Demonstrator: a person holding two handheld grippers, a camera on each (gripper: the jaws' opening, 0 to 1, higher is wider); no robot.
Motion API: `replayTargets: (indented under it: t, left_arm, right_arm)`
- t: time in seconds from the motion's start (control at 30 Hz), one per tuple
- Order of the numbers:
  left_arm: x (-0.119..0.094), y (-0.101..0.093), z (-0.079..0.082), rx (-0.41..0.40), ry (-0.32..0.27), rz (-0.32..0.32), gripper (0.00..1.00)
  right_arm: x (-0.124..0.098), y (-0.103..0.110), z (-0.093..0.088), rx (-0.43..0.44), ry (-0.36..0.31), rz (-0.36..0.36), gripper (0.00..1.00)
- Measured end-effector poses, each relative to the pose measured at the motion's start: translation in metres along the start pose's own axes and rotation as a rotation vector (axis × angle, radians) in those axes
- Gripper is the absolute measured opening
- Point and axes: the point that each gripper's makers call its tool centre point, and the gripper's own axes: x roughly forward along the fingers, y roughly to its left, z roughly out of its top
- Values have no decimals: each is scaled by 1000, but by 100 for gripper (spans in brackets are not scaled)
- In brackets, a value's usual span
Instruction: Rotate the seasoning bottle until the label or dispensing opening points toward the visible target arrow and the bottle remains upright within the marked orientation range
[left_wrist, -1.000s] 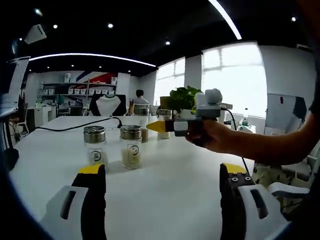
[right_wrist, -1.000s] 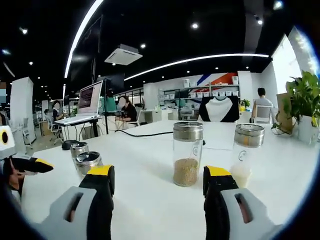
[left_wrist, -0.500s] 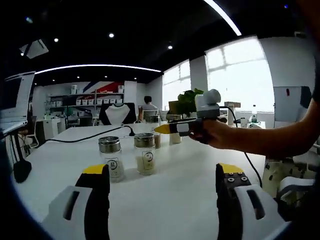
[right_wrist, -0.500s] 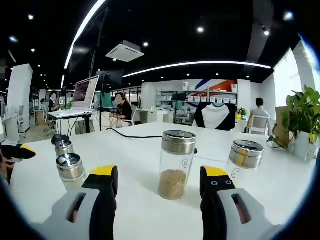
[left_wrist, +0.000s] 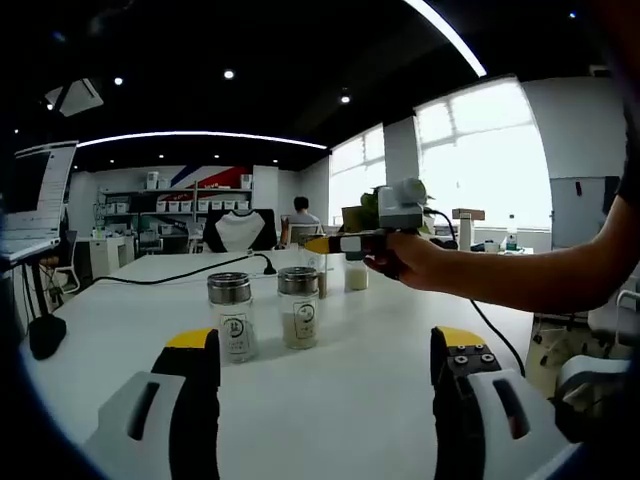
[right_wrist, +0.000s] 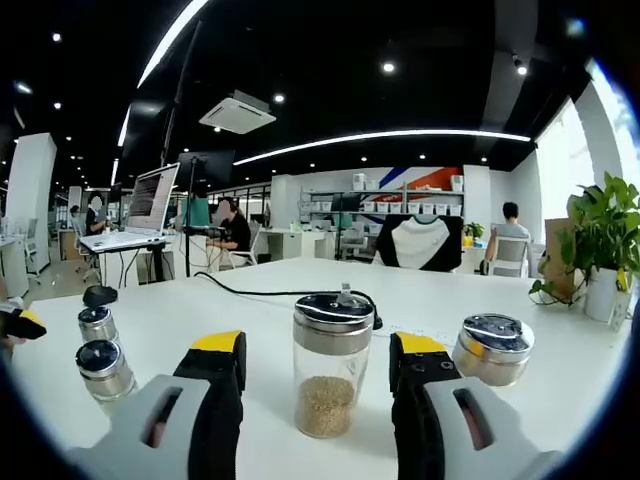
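White office table (right_wrist: 560, 400), seasoning bottle (right_wrist: 327, 365) between parted right tool (right_wrist: 318, 350), left tool (left_wrist: 325, 345) parted

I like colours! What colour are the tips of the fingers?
Yellow tips on black fingers, best in the right gripper view.

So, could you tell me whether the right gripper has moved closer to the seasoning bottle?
Yes: the right gripper has advanced; the seasoning bottle now stands between its fingers.

Both views low over shared white table (left_wrist: 330, 380), facing shelving.
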Motion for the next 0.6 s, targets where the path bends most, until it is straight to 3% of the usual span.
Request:
replayTargets:
  t: [0.6]
  left_arm:
    - [4,4,-2,-28,5,-10,100]
  right_arm:
    - [21,-8,-1,-57,8,-38,45]
